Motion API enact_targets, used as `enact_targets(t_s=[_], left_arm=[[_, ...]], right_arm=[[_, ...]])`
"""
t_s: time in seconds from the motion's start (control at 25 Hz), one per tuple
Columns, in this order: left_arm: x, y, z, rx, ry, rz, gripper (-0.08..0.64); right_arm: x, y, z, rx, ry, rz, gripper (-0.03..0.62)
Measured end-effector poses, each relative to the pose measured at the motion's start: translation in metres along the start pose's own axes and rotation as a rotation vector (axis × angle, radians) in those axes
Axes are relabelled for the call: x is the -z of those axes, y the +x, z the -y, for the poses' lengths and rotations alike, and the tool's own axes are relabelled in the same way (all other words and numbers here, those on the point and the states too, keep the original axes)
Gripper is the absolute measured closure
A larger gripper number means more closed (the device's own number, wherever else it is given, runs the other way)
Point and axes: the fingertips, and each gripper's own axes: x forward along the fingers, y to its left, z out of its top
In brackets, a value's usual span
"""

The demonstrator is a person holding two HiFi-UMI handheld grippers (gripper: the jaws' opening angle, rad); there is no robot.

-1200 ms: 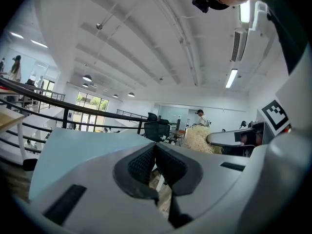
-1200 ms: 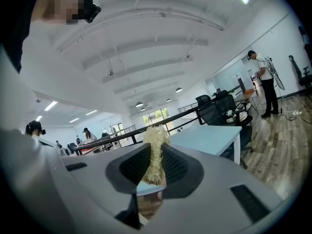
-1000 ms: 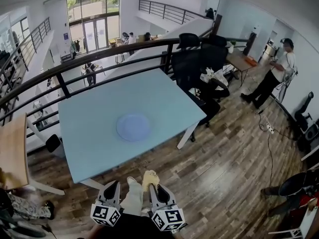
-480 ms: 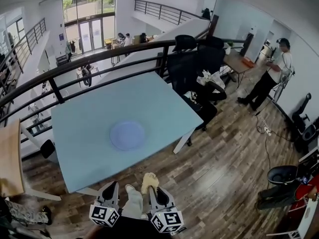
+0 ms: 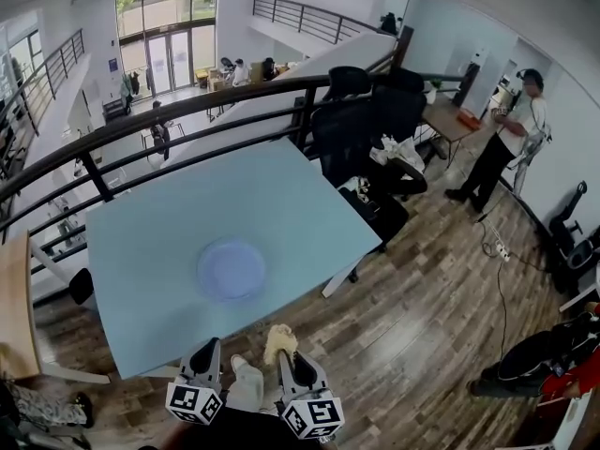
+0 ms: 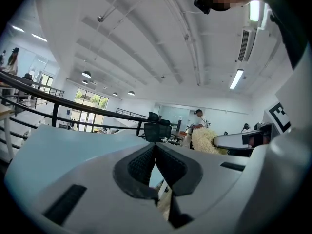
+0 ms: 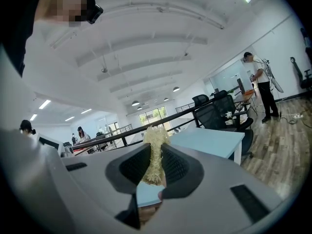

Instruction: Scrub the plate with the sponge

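A round pale-blue plate [image 5: 230, 270] lies flat on the light-blue table [image 5: 300, 204], near its front edge. Both grippers hang low in front of the table, short of it and apart from the plate. My right gripper [image 5: 284, 352] is shut on a yellowish fibrous sponge [image 5: 277, 337]; in the right gripper view the sponge [image 7: 155, 152] stands pinched upright between the dark pads. My left gripper [image 5: 209, 349] is shut with nothing in it; its pads [image 6: 141, 162] meet at the tips. The sponge [image 6: 206, 141] also shows at the right of the left gripper view.
A dark railing [image 5: 187, 111] runs behind the table. Black office chairs [image 5: 361, 120] stand at its far right corner. A person [image 5: 506, 139] stands at the far right by a wooden desk. The floor [image 5: 422, 317] is wood planks, with cables lying on it at the right.
The table and plate have slid down and left in the head view, now nearer to me. Both grippers keep their place at the bottom; the sponge stays held.
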Motion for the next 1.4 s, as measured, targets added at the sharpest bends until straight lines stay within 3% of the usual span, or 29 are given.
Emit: enact_targets(t_s=[0.4, 0.88, 1.4], left_arm=[[-0.019, 0.046, -0.034, -0.049, -0.010, -0.006, 0.558], [-0.040, 0.118, -0.069, -0.019, -0.002, 0.011, 0.558], [-0.056, 0.146, -0.126, -0.111, 0.007, 0.036, 0.558]], right_arm=[[-0.025, 0.058, 0.012, -0.027, -0.007, -0.020, 0.523], [-0.047, 0.129, 0.033, -0.004, -0.018, -0.005, 0.525], [-0.054, 0.207, 0.021, -0.098, -0.026, -0.022, 0.523]])
